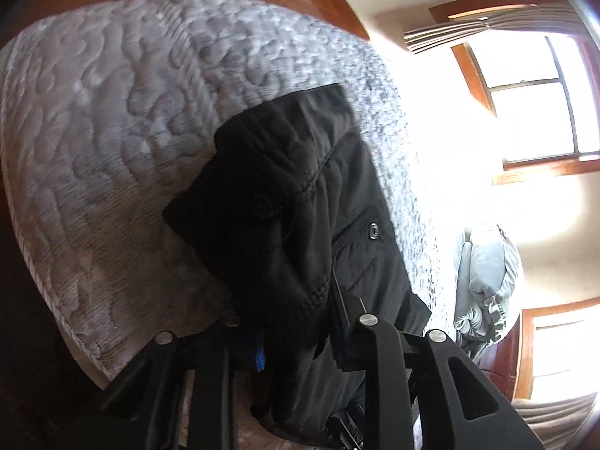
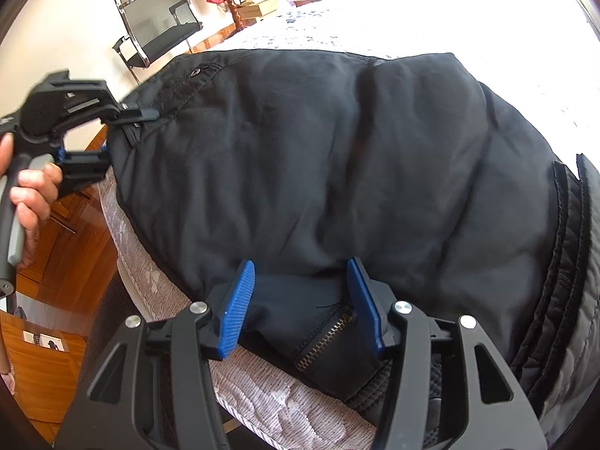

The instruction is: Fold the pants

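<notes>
Left gripper (image 2: 129,112): closed on the pants' left edge, judged to lift it for a fold.
Pants (image 2: 337,157): black, spread on the mattress (image 2: 157,292), zipper end nearest.
Right gripper (image 2: 300,303): spread wide, astride the zipper end, nothing gripped.
Writing: none legible.

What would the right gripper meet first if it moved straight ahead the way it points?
The right gripper, jaws open, would likely run straight into the black pants lying just ahead on the mattress.
</notes>
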The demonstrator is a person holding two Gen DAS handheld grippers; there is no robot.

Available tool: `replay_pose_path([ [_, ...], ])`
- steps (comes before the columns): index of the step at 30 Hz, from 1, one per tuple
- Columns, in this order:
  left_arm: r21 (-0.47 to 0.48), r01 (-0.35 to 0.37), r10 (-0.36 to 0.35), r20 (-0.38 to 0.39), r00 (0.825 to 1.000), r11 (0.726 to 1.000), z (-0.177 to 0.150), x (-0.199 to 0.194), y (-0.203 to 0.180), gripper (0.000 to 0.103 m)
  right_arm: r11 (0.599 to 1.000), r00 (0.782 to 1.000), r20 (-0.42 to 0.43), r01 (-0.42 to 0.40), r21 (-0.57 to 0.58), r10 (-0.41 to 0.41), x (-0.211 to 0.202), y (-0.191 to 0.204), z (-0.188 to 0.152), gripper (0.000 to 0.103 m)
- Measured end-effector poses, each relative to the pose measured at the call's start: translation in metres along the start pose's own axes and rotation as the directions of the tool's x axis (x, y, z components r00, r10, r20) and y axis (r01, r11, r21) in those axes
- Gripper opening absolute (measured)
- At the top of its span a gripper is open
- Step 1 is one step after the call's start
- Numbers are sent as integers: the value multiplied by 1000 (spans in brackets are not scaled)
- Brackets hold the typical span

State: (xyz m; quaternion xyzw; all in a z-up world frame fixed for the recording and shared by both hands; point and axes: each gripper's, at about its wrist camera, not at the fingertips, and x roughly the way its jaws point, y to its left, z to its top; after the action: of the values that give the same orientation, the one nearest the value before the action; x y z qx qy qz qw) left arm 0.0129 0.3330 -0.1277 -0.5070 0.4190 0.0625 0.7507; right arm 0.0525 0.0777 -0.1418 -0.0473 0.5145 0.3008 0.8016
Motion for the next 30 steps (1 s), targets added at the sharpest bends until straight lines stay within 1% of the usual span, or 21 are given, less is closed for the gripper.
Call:
replay_pose_path([
  [1,58,8,-9,21,1000,998,-5,-4,-16,24,1000,1000,4,-9,10,9,-1,-2,-1,52],
  [3,172,17,-25,41,999,985,-15,-9,-46,24,999,999,11,-35,25,35,-3,-7,-3,51],
  [5,268,40,-55,50,997,963,-27,-14,-76,24,997,998,26,-52,48,51,-9,-14,-5,48],
  [6,326,52,-72,50,996,944,-36,-16,-93,24,996,998,39,-60,65,57,-15,-18,-7,47],
  [9,469,58,-91,46,995,881,-61,-17,-129,24,991,995,91,-62,115,52,-37,-33,-13,46],
  [11,544,79,-107,20,994,835,-79,-12,-150,24,988,991,124,-59,142,41,-53,-45,-17,46],
  [13,623,92,-111,-9,994,777,-105,-6,-171,24,984,988,154,-37,174,10,-71,-60,-22,46],
  [15,697,97,-100,-37,994,710,-129,-7,-185,24,978,986,161,-1,209,-34,-85,-76,-27,46],
  [17,747,114,-79,-83,993,655,-160,5,-198,25,969,985,153,46,244,-85,-94,-93,-33,46],
  [20,784,142,-26,-158,987,605,-190,22,-200,25,946,980,136,97,308,-145,-101,-121,-45,47],
  [22,815,143,31,-193,981,562,-207,37,-198,26,928,978,126,114,355,-168,-105,-139,-52,47],
  [24,835,146,86,-224,971,531,-220,55,-194,28,912,973,112,147,384,-204,-109,-151,-59,46],
  [26,855,153,149,-256,955,495,-237,70,-192,31,893,967,89,181,413,-237,-111,-162,-66,46],
  [28,873,166,196,-281,939,459,-253,80,-188,37,879,968,84,176,442,-236,-114,-173,-74,47],
  [29,878,170,211,-289,934,448,-256,84,-187,37,876,968,81,175,450,-236,-115,-176,-77,47],
  [30,879,175,216,-295,931,444,-252,89,-189,38,874,969,81,174,453,-235,-116,-179,-80,47],
])
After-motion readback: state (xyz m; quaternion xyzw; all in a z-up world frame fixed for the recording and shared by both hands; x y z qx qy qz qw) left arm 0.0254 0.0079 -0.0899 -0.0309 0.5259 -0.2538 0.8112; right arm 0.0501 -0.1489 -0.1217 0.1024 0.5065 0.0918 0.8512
